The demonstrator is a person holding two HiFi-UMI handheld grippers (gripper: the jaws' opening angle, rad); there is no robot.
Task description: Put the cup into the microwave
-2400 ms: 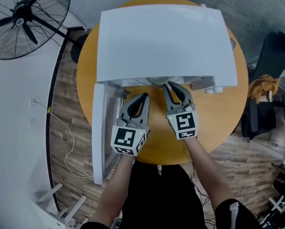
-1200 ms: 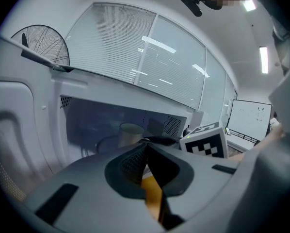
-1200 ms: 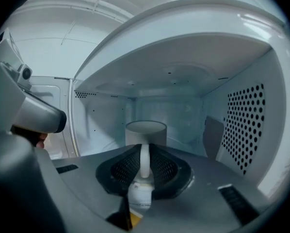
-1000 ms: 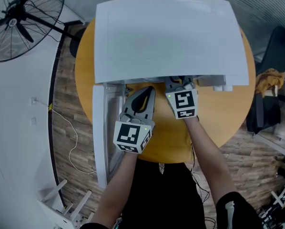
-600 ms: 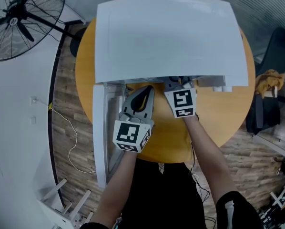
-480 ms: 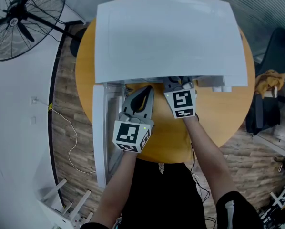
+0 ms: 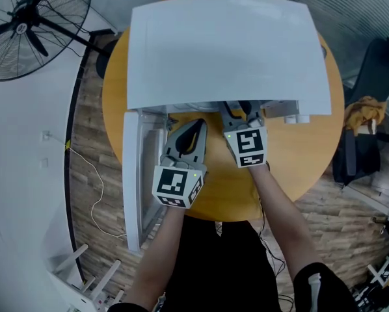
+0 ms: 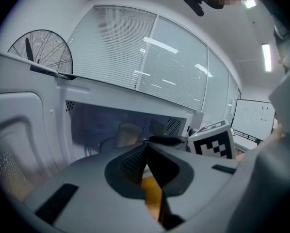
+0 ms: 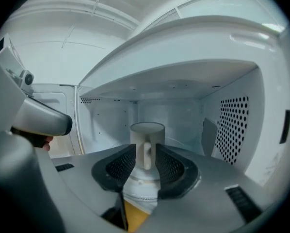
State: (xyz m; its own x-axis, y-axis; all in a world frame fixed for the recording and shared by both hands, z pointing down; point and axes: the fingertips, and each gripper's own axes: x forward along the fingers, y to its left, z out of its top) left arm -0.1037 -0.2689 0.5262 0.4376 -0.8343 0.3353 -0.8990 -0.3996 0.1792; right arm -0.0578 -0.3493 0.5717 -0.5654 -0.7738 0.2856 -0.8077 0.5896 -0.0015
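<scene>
A beige cup (image 9: 146,135) stands upright on the turntable inside the white microwave (image 7: 227,51), its handle facing me. My right gripper (image 9: 145,157) reaches into the oven's mouth. Its jaws are opening, and the cup's handle is between the pads with a small gap on each side. From above, the right gripper (image 7: 239,107) shows partly under the microwave's top. My left gripper (image 7: 196,127) hovers in front of the opening, shut and empty, next to the swung-open door (image 7: 133,174). The left gripper view also shows the cup (image 8: 128,134) in the cavity.
The microwave sits on a round orange table (image 7: 292,155). A standing fan (image 7: 32,25) is at the far left, and a chair with a yellow cloth (image 7: 367,119) at the right. A thin cable (image 7: 93,194) lies on the wooden floor.
The right gripper went into the microwave's mouth, then drew slightly back, so more of its jaws show now. The left gripper has stayed in place.
</scene>
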